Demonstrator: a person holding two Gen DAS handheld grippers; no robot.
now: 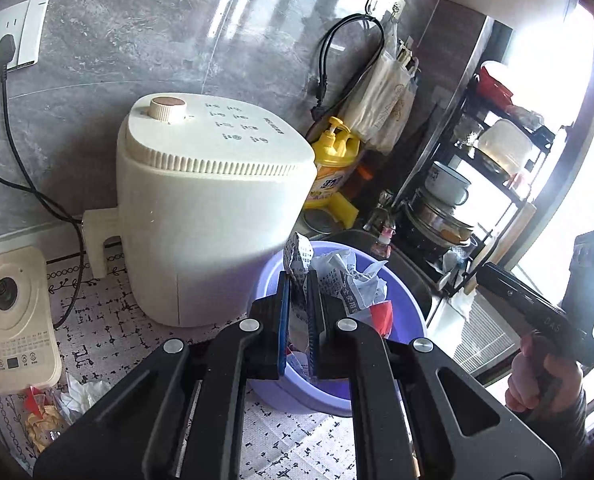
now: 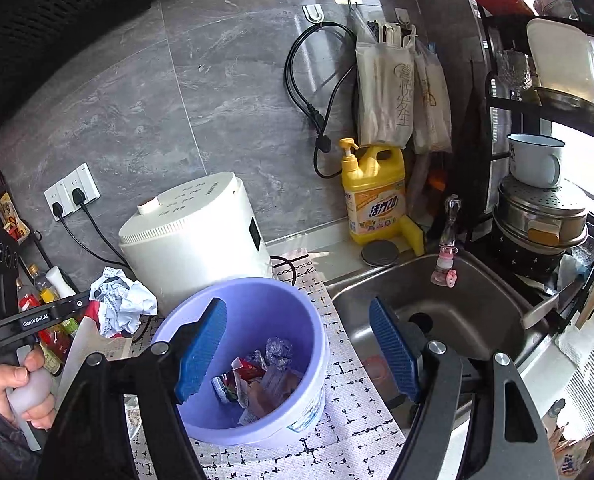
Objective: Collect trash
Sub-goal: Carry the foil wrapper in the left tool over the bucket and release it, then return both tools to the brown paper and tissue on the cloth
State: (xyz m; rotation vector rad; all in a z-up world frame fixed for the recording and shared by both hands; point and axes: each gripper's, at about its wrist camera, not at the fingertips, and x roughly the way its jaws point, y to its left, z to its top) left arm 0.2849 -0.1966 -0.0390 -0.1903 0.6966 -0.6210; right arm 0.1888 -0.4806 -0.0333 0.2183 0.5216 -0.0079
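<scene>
One crumpled paper wad (image 1: 347, 280) is pinched between the closed fingers of the left gripper (image 1: 299, 320), held above a purple bucket (image 2: 309, 344) with wrappers (image 2: 257, 376) inside. Right gripper (image 2: 297, 350) hangs wide open and empty over the bucket, beside the sink (image 2: 477, 308) and white cooker (image 2: 193, 232).

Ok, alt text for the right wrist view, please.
The open right gripper hangs over a purple bucket holding wrappers. To the left, the left gripper grips crumpled paper beside a white appliance; a sink lies right.
</scene>
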